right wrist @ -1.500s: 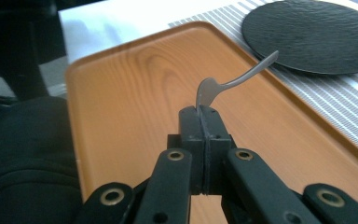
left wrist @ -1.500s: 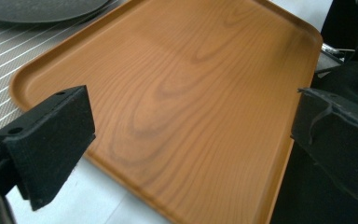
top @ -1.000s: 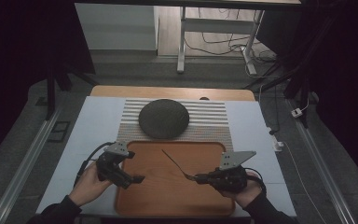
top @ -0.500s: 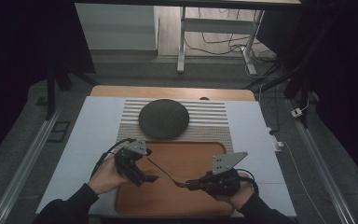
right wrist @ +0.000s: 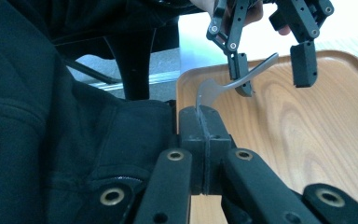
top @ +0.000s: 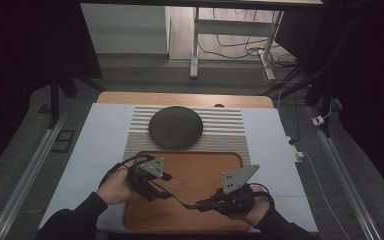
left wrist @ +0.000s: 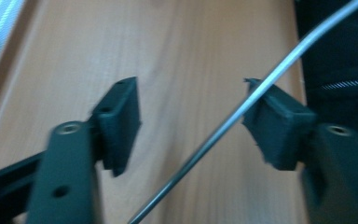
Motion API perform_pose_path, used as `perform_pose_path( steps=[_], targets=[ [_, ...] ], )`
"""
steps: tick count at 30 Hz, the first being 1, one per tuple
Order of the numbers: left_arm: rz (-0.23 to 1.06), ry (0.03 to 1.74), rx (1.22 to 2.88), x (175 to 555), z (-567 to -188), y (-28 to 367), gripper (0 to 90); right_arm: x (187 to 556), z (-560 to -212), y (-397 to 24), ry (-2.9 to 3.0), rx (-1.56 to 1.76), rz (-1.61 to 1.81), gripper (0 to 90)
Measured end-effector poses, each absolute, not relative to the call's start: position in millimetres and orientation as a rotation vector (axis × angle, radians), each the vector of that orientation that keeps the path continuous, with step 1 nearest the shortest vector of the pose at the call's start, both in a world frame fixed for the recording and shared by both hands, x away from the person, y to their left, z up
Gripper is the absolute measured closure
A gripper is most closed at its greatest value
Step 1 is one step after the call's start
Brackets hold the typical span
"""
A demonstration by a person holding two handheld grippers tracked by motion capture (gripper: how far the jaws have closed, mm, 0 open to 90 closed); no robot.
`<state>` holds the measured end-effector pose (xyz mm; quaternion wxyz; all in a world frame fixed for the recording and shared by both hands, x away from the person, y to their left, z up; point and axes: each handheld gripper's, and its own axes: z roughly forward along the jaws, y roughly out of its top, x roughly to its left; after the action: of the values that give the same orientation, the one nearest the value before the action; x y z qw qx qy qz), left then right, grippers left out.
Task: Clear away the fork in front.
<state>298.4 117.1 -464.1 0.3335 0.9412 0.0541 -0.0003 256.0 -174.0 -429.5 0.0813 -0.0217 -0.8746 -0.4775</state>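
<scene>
The right gripper [top: 201,205] sits low over the near right part of the wooden tray [top: 230,165], its fingers clenched on one end of a thin metal utensil [top: 180,199]. In the right gripper view the two fingers [right wrist: 214,126] are pressed tight together, with the flat grey end of the utensil [right wrist: 208,91] rising out from between them.

From there the utensil runs across the tray toward the left gripper [top: 166,186], which hovers over the near left part of the tray. The left gripper's fingers have just been closing, with the utensil's slim handle between them. In the left gripper view the handle [left wrist: 223,128] crosses the gap as a slanted silver line; it lies against the edge of the right-hand finger [left wrist: 279,126], while the left-hand finger [left wrist: 119,123] stands apart from it, so the grasp is not yet made and the fingers are released. The right gripper view shows the same: the handle [right wrist: 256,67] passes beside one finger of the left gripper [right wrist: 270,65], the other finger hanging clear of it.

The utensil is held above the tray's wood. Beyond the tray, a dark round plate [top: 175,127] rests on a striped mat [top: 230,127] on the pale blue surface [top: 100,145]. The person's dark sleeves come in from the near edge.
</scene>
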Motion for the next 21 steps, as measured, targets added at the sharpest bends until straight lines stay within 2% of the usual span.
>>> perform_pose_path(
  steps=[3,6,7,9,21],
  targets=[
    [-0.014,0.094,2.468,297.1,-463.3,117.3,49.1,256.0,-429.3,-174.0,-2.616,-0.062,-1.419,90.0],
    [-0.039,0.063,2.476,296.1,-464.3,116.6,61.0,257.2,-430.0,-174.6,-2.612,-0.063,-1.396,90.0],
    [-0.045,0.053,2.477,295.8,-464.7,116.1,61.0,257.2,-430.0,-174.6,-2.612,-0.063,-1.396,90.0],
    [-0.051,0.016,2.492,294.5,-465.6,114.0,67.4,258.1,-431.3,-174.2,-2.609,-0.065,-1.375,90.0],
    [-0.078,-0.145,2.572,290.1,-469.1,105.7,76.9,260.1,-435.5,-173.0,-2.611,-0.059,-1.332,88.3]
  ],
)
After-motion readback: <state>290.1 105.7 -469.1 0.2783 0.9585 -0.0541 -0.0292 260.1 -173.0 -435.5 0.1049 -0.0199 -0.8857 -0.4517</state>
